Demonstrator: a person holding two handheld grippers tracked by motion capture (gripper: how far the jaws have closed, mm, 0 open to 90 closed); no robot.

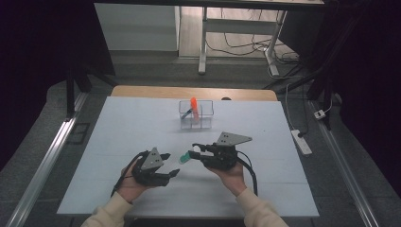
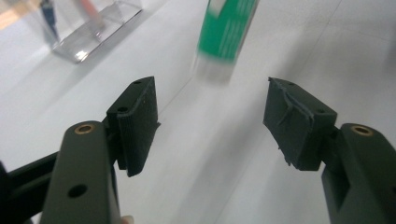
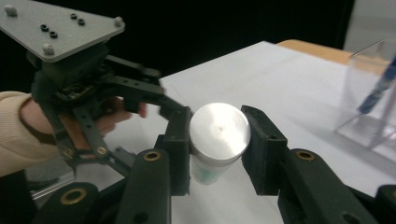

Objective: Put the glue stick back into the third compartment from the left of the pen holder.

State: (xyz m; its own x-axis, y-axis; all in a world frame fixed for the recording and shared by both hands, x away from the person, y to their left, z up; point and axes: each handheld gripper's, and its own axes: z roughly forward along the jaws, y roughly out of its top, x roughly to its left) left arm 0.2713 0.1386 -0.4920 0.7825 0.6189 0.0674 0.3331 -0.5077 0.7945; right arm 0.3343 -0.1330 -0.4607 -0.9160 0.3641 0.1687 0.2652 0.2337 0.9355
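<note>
Green-and-white glue stick (image 1: 185, 158) sits clamped in the right gripper (image 3: 219, 140), held off the white table (image 1: 142, 127) near its front middle. In the right gripper view the jaws pinch it from both sides just under the round silvery end cap, which faces the camera; the body hangs below the pads. In the left gripper view the tube (image 2: 226, 32) is blurred, its clear end pointing toward the gap between the jaws.

Left gripper (image 2: 210, 121) stands with jaws wide apart, holding nothing, just beside the free end of the stick.

Clear acrylic organizer (image 1: 196, 115) stands farther back at table centre, well apart from both grippers, with an orange marker (image 1: 193, 105) and a blue pen (image 1: 187, 113) upright in it.

Likely step: hand the stick across or pull its cap, then drop it in the organizer. To do it well:
- keep the right clamp firm and the stick steady
- bring the left jaws square around the free end, pads on opposite sides, before closing
- release nothing until the second grip is seated
- the round, smooth tube could roll or slip under a skewed pinch
</note>
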